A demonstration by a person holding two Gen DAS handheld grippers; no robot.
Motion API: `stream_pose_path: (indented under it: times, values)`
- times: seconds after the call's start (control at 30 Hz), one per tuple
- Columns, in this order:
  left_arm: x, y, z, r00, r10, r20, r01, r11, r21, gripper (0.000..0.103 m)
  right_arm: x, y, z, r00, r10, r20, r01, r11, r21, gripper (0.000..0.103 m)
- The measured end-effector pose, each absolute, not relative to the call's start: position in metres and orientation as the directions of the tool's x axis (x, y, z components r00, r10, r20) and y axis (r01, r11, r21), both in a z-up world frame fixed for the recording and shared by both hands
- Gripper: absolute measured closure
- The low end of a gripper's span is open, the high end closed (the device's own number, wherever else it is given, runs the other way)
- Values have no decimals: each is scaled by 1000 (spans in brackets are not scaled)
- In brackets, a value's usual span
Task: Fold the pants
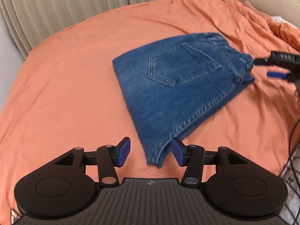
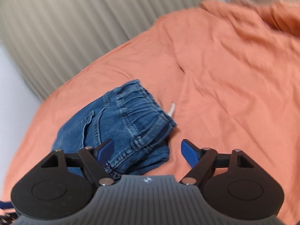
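- The folded blue denim pants (image 1: pixel 174 86) lie on the bed's orange sheet (image 1: pixel 65 78), back pocket up, elastic waistband toward the far right; their lower hem corner reaches between my left pads, touching neither.
- My left gripper (image 1: pixel 151 152) has its jaws standing moderately apart, with nothing pressed in them.
- My right gripper (image 2: pixel 147 150) has its jaws spread wide; the waistband end of the pants sits between them, and the left pad lies across the denim in the picture, though whether it touches I cannot tell. The right pad is clear, over bare sheet.
- In the left view only the tip of my right gripper shows, cut off at the right border, just beside the waistband.
- The right view is blurred, above all the bunched sheet at the upper right. A small pale tab (image 2: pixel 171 109) sticks out past the waistband; I cannot say what it is.
- Beige pleated curtains (image 1: pixel 46 9) run close behind the bed's far edge.
- Broad bare sheet lies left of and beyond the pants; black cables (image 1: pixel 292 131) hang at the right edge.
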State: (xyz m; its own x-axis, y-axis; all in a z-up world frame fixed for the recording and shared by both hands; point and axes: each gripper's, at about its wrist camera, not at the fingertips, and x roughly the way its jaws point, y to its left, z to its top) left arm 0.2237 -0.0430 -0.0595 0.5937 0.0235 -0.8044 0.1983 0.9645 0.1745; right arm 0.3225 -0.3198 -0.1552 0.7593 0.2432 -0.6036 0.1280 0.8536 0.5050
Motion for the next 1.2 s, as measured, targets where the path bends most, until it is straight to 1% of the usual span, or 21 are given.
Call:
stream_pose_path:
  times: [0.17, 0.23, 0.33, 0.43, 0.67, 0.77, 0.83, 0.87, 0.9, 1.0, 1.07, 1.1, 1.13, 1.17, 1.2]
  values:
    - [241, -37, -65, 595, 21, -803, 177, 972, 157, 41, 330, -337, -177, 719, 317, -619, 218, 743, 633, 27]
    - [249, -32, -65, 596, 1, -803, 165, 978, 124, 34, 334, -340, -184, 712, 339, -615, 238, 708, 665, 27]
    - [259, -23, -67, 604, -23, -797, 158, 983, 91, 29, 339, -344, -193, 707, 355, -611, 260, 673, 692, 27]
    - [274, -12, -72, 606, -40, -794, 128, 991, 47, 27, 345, -348, -199, 709, 368, -602, 274, 642, 716, 27]
    - [313, 23, -91, 590, -126, -798, 26, 990, -138, 26, 355, -349, -204, 719, 382, -580, 254, 633, 731, 26]
    - [328, 42, -103, 577, -213, -789, -22, 961, -275, 26, 363, -346, -205, 721, 392, -571, 234, 639, 733, 26]
    - [336, 55, -112, 570, -277, -773, -67, 923, -380, 26, 367, -345, -205, 726, 393, -564, 223, 642, 734, 29]
    - [340, 60, -117, 567, -300, -767, -89, 903, -419, 25, 368, -345, -205, 728, 395, -560, 216, 643, 734, 32]
    - [342, 64, -122, 565, -314, -763, -107, 889, -445, 25, 369, -344, -205, 728, 400, -557, 211, 643, 737, 34]
    - [350, 72, -134, 563, -357, -745, -134, 850, -509, 21, 371, -343, -206, 729, 402, -554, 206, 642, 738, 36]
    - [353, 74, -138, 565, -384, -730, -141, 827, -544, 25, 371, -343, -206, 729, 402, -554, 207, 643, 738, 36]
    - [354, 74, -139, 569, -404, -716, -128, 817, -562, 48, 371, -343, -206, 730, 402, -553, 207, 642, 738, 36]
    - [354, 73, -140, 572, -420, -705, -109, 812, -573, 78, 371, -343, -206, 730, 401, -554, 208, 642, 738, 36]
    - [356, 70, -139, 566, -403, -720, -113, 827, -551, 81, 371, -343, -206, 729, 399, -556, 208, 644, 736, 37]
    - [358, 66, -138, 560, -365, -744, -125, 850, -512, 89, 371, -342, -206, 728, 397, -559, 208, 649, 732, 37]
